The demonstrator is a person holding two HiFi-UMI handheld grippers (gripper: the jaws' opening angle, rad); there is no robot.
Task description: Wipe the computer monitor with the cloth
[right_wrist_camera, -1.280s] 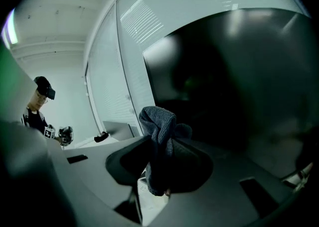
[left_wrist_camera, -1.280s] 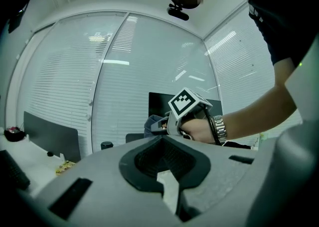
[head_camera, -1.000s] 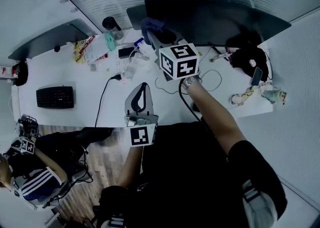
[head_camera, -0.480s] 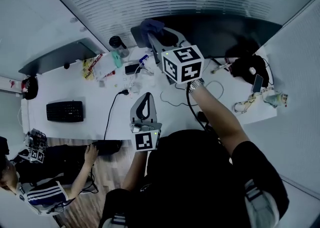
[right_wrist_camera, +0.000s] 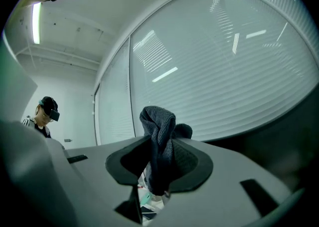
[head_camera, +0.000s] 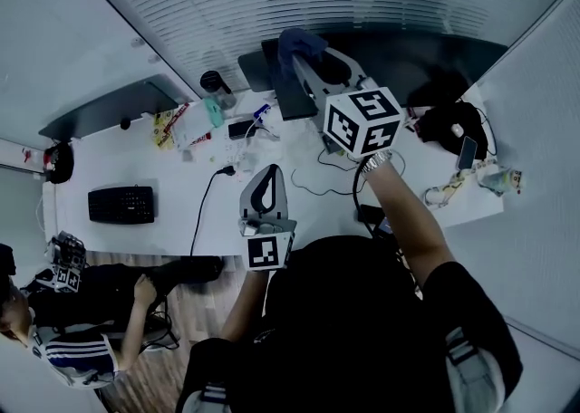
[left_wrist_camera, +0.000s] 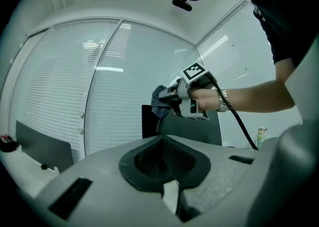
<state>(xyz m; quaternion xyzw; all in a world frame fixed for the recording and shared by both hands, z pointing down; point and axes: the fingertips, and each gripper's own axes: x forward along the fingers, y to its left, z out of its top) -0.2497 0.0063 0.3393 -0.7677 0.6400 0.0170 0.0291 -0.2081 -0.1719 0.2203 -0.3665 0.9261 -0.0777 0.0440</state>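
Observation:
The dark monitor [head_camera: 408, 58] stands at the desk's far edge, seen from above. My right gripper [head_camera: 304, 62] is shut on a dark blue cloth [head_camera: 299, 43] and holds it at the monitor's upper left corner. In the right gripper view the cloth [right_wrist_camera: 158, 144] stands bunched between the jaws, and the monitor [right_wrist_camera: 294, 141] is a dark mass at the right. My left gripper [head_camera: 264, 177] hovers over the desk's near side, shut with nothing in it. The left gripper view looks past its shut jaws to the right gripper [left_wrist_camera: 172, 99], the cloth [left_wrist_camera: 159, 102] and the monitor [left_wrist_camera: 199, 132].
On the white desk [head_camera: 217, 212] lie a keyboard [head_camera: 124, 204], a cup [head_camera: 215, 85], snack packets [head_camera: 186, 126], cables [head_camera: 213, 194], a black bag [head_camera: 453, 121] and a phone [head_camera: 468, 152]. A second monitor [head_camera: 109, 108] stands at the left. A seated person [head_camera: 54, 321] is at lower left.
My right gripper has carried the cloth up from the desk's back to the monitor's upper left corner and a little rightward. The left gripper has barely moved.

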